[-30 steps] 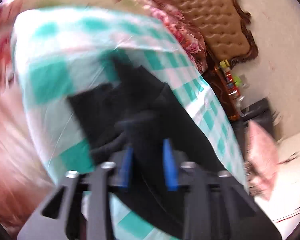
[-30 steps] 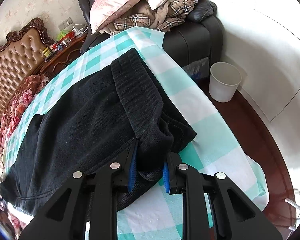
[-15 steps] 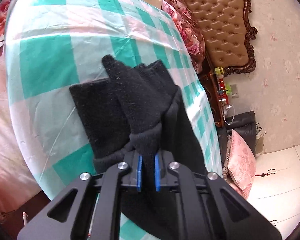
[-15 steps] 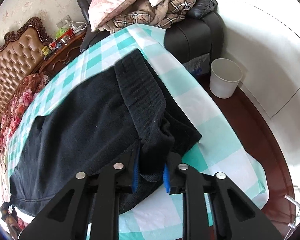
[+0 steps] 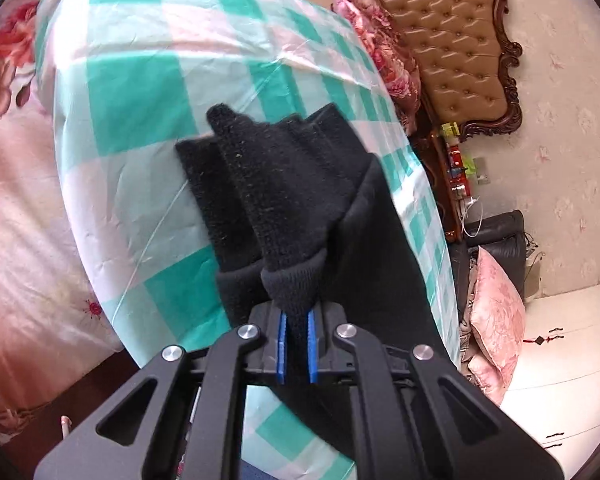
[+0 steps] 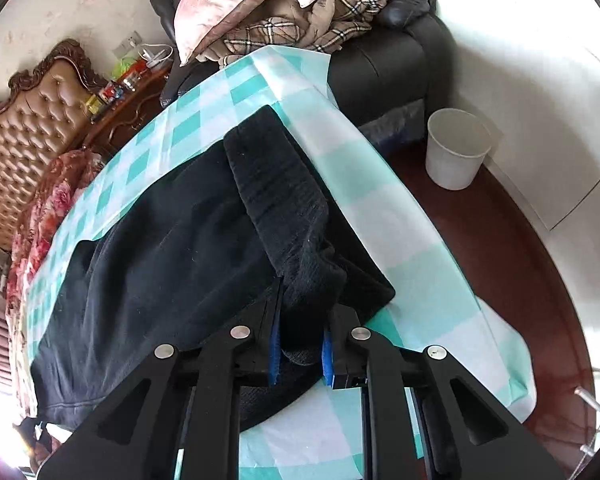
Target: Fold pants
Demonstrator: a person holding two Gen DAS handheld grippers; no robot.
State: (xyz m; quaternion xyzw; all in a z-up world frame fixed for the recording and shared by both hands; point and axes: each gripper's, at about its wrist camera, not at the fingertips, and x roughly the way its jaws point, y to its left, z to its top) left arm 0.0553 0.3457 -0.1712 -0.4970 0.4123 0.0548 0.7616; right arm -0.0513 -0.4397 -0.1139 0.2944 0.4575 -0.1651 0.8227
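Left wrist view: my left tool point(image 5: 296, 350) pinches a bunched cuff of the black pants point(image 5: 300, 200), which run away up the checkered bench point(image 5: 140, 92); the tool tilts down.

Right wrist view: my right tool point(image 6: 300, 356) pinches the ribbed waistband point(image 6: 284, 196); the legs stretch far left.

I see bare checked sheet point(image 5: 112, 92) at ten o'clock; headboard point(image 5: 452, 40) blocks one o'clock, wastebasket point(image 6: 456, 148) stands at two.
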